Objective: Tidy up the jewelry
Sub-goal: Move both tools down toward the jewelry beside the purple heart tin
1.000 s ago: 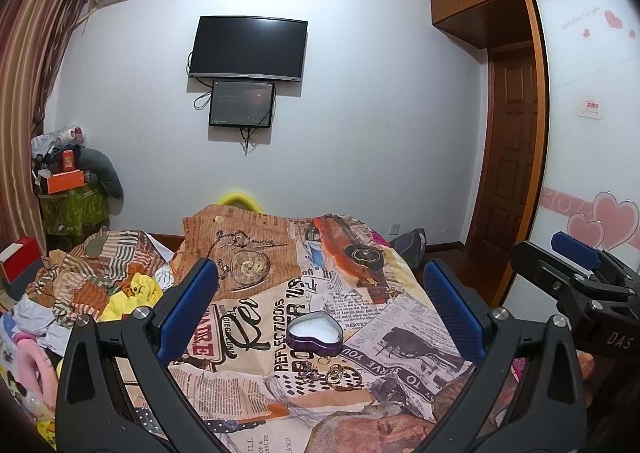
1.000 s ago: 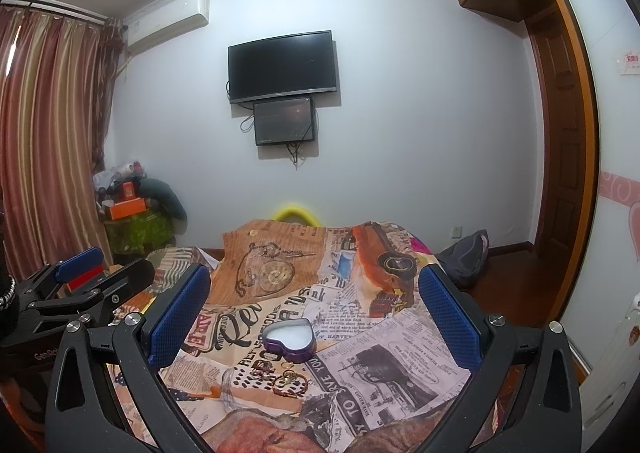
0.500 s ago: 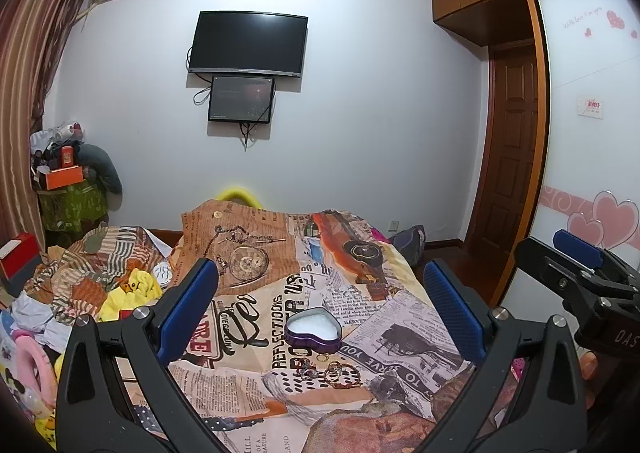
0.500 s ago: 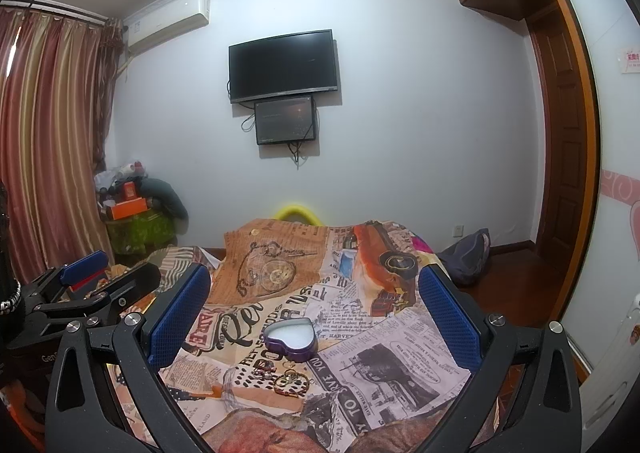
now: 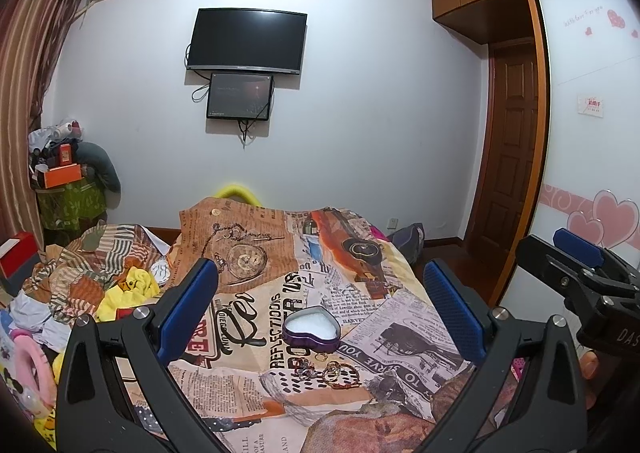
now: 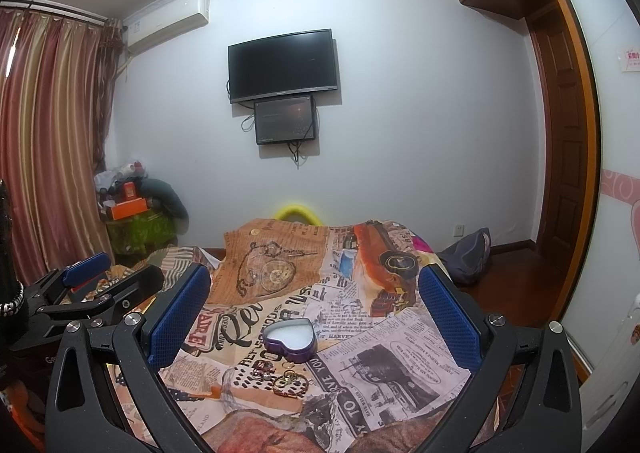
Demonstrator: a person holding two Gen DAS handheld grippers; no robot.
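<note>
A purple heart-shaped jewelry box point(image 5: 311, 329) with a white lining lies open on a bed covered by a newspaper-print cloth point(image 5: 256, 293); it also shows in the right wrist view point(image 6: 290, 339). Several small rings and a bracelet point(image 5: 332, 369) lie just in front of it, also in the right wrist view point(image 6: 282, 375). My left gripper point(image 5: 320, 309) is open and empty, held above the bed short of the box. My right gripper point(image 6: 314, 311) is open and empty, likewise short of the box. Each gripper shows at the other view's edge.
A pile of clothes and toys point(image 5: 80, 293) lies on the bed's left side. A dark bag point(image 6: 468, 257) sits on the floor at the right by a wooden door point(image 6: 560, 157). A TV point(image 5: 248, 41) hangs on the far wall.
Both views have shifted slightly; the box and jewelry sit a little lower in the frames. Both grippers stay open and empty.
</note>
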